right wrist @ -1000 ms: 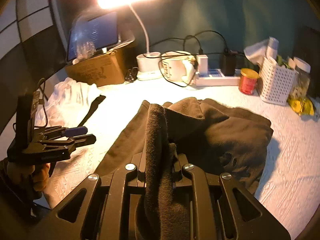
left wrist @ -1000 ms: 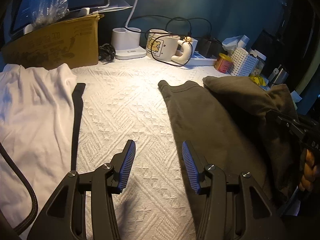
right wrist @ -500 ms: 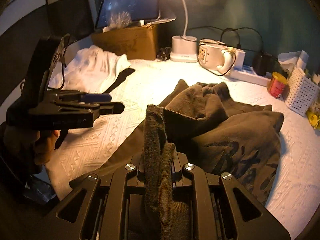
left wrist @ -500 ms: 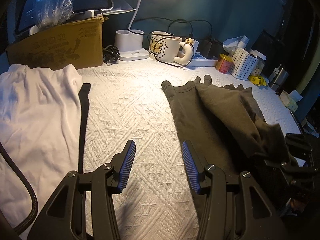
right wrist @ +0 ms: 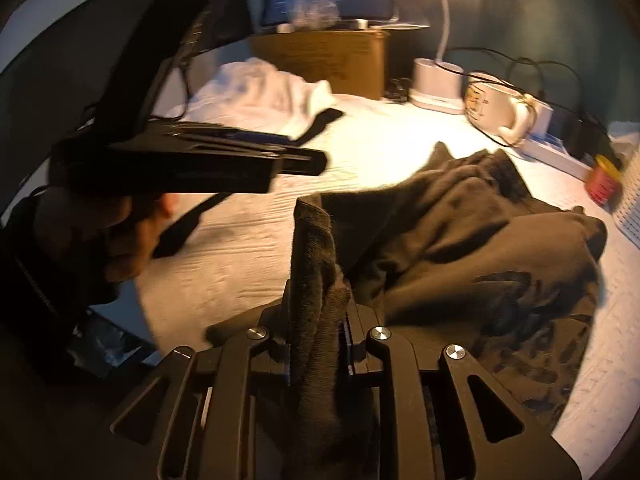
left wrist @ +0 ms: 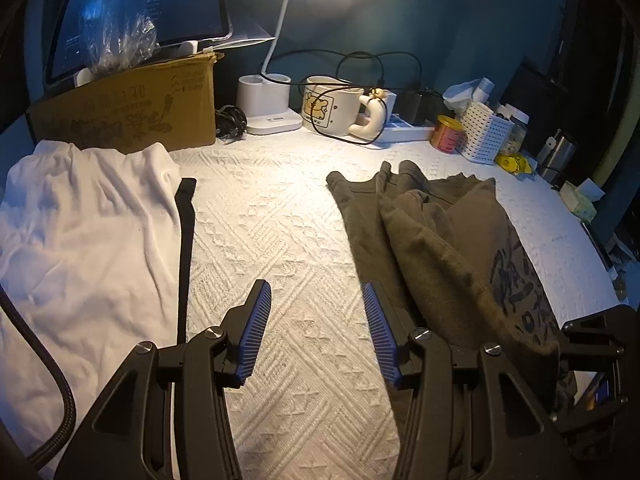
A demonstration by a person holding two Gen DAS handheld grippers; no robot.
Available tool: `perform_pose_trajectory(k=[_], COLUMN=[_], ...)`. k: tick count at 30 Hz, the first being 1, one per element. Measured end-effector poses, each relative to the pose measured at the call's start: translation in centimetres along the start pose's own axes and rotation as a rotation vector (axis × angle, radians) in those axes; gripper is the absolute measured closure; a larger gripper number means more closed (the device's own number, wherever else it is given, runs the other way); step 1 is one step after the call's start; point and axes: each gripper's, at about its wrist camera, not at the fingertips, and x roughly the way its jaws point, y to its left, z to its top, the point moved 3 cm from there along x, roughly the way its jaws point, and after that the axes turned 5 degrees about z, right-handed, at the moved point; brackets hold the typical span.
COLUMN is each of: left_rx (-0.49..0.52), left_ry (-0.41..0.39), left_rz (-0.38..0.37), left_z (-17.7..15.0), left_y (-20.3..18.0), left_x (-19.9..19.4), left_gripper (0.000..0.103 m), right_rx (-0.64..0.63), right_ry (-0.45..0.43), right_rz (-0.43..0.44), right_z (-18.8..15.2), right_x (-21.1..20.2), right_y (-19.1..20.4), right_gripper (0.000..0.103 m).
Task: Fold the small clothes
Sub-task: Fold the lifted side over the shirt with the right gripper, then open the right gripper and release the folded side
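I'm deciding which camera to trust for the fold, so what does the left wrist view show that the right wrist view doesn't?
Only the left wrist view shows the left gripper open over bare bedspread, and the yellow packet at the far right.

Only the right wrist view shows the right gripper shut on a bunched edge of the olive shirt.

Both show the white garment, cardboard box, mug and red tin.
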Motion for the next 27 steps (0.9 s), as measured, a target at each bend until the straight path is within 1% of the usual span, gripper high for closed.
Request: perform_pose_trajectory(k=[1, 3, 5, 7, 11, 15, 21, 27], left_rx=[0.003, 0.007, 0.013, 0.018, 0.025, 0.049, 0.101, 0.183], left_ry=[0.0, -0.003, -0.01, -0.018, -0.031, -0.025, -0.007, -0.012], left_rz=[-0.001, 0.001, 0.006, 0.014, 0.031, 0.031, 0.002, -0.022], left_z=[0.0, -0.1, -0.1, 0.0, 0.4, 0.8, 2.0, 4.0], left_y=[-0.1, -0.3, -0.5, -0.6, -0.8, -1.6, -3.7, -5.7], left_x=[-0.1, -0.4, -0.8, -1.2, -1.7, -1.4, 0.4, 2.9], left_gripper=[0.055, 0.055, 0.055, 0.055, 0.055, 0.055, 0.055, 0.055], right_rx=[-0.005, -0.006, -0.016, -0.048, -0.071, -0.031, 0.07, 0.157], right_ry=[-0.001, 0.001, -0.001, -0.004, -0.02, -0.05, -0.087, -0.103], right_rz=[0.002, 0.006, 0.028, 0.041, 0.041, 0.013, -0.073, -0.157], right_z=[-0.2, -0.4, -0.7, -1.1, -1.7, -1.9, -2.4, -3.0], right_x=[-0.1, -0.4, -0.7, -1.3, -2.3, -3.8, -5.9, -7.2], right_y=[0.3, 0.6, 1.2, 2.1, 3.0, 1.7, -2.7, -7.6], right_gripper=[0.083, 0.074, 0.055, 0.051, 0.051, 0.051, 0.051, 0.051])
